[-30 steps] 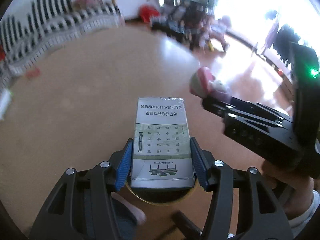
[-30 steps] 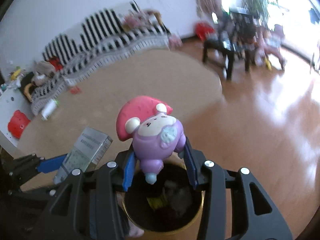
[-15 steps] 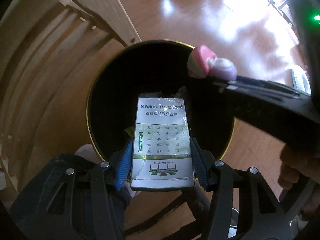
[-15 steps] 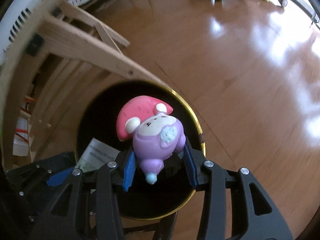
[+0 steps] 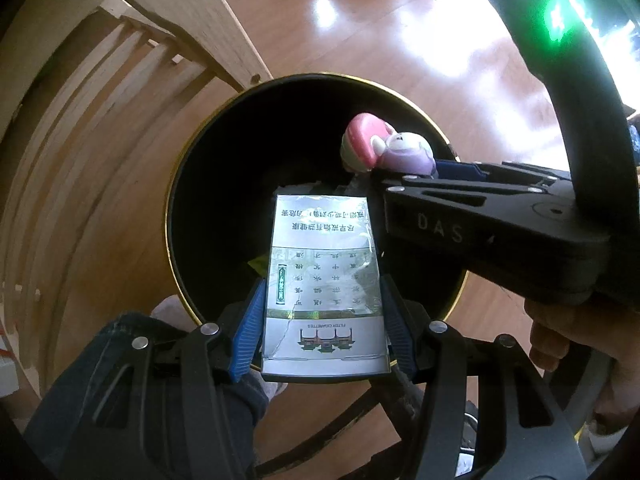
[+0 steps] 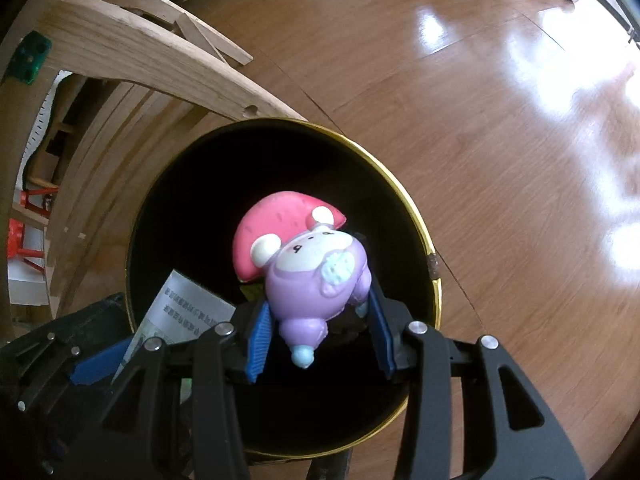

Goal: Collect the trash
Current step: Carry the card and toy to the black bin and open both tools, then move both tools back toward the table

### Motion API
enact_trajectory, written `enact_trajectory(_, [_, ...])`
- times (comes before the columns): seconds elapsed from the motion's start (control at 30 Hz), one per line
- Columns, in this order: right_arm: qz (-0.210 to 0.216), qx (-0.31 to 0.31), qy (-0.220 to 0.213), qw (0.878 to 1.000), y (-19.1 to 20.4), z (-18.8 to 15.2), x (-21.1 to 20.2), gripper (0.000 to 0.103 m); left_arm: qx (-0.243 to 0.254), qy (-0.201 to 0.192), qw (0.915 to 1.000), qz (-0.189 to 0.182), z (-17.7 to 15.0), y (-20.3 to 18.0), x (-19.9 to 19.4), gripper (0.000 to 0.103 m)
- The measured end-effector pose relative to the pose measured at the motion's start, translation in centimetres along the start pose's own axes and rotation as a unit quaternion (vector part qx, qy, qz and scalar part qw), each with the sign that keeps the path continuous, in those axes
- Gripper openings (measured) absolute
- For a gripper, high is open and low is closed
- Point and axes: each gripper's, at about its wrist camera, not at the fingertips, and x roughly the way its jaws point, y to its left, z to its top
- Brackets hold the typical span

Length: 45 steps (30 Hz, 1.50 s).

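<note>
**Both hands over the bin, one grip loosening**

Your left gripper (image 5: 324, 320) pinches a flat, glossy cigarette box (image 5: 325, 280) by its long edges, the ribbed blue pads (image 5: 250, 330) pressed against both sides. Its long axis runs straight out from the jaws, the printed face turned up at the camera and the far end reaching over the mouth of the bin (image 5: 176, 216).

Your right gripper (image 6: 318, 332) has a smooth, rounded plastic toy (image 6: 310, 268) between its pads (purple body, pink mushroom cap), and the jaws are opening: the right-hand pad already stands clear of the toy. The toy tilts, cap pointing away from you and down into the bin, pale blue foot toward the camera.

The bin is a round black can with a thin gold rim, standing on a shiny wooden floor (image 6: 500, 160). A pale wooden frame (image 6: 160, 68) with slats crowds its far left side. The two grippers sit just beside each other over the opening.
</note>
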Motion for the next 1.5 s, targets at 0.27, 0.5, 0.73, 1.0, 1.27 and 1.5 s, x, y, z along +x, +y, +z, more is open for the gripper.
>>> enact_trajectory(0.27, [0.016, -0.010, -0.068, 0.998, -1.2, -0.6, -5.8, 0.094, 0.012, -0.044, 0.9989, -0.003, -1.0, -1.0, -2.7, 0.096])
enact_trajectory(0.5, [-0.095, 0.011, -0.186, 0.978, -3.9, -0.5, -15.6, 0.096, 0.060, -0.168, 0.9838, -0.015, -2.5, -4.4, -11.9, 0.096])
enact_trajectory(0.73, [-0.071, -0.052, -0.259, 0.962, 3.6, 1.9, -22.1, 0.096, 0.037, -0.272, 0.9617, -0.002, -3.3, 0.6, -23.1, 0.096])
enact_trajectory(1.0, [-0.016, -0.231, -0.229, 0.946, 21.0, 6.2, -17.6, 0.096, -0.128, -0.284, 0.9471, 0.076, -6.7, 18.1, -26.4, 0.096])
enact_trajectory(1.27, [-0.016, -0.315, -0.173, 0.933, 32.5, 10.7, -9.8, 0.096, -0.243, -0.229, 0.9352, 0.118, -8.1, 32.6, -23.8, 0.096])
enact_trajectory(1.5, [0.006, -0.344, -0.156, 0.926, 37.5, 16.2, -5.7, 0.097, -0.285, -0.197, 0.9327, 0.101, -6.0, 41.5, -21.7, 0.096])
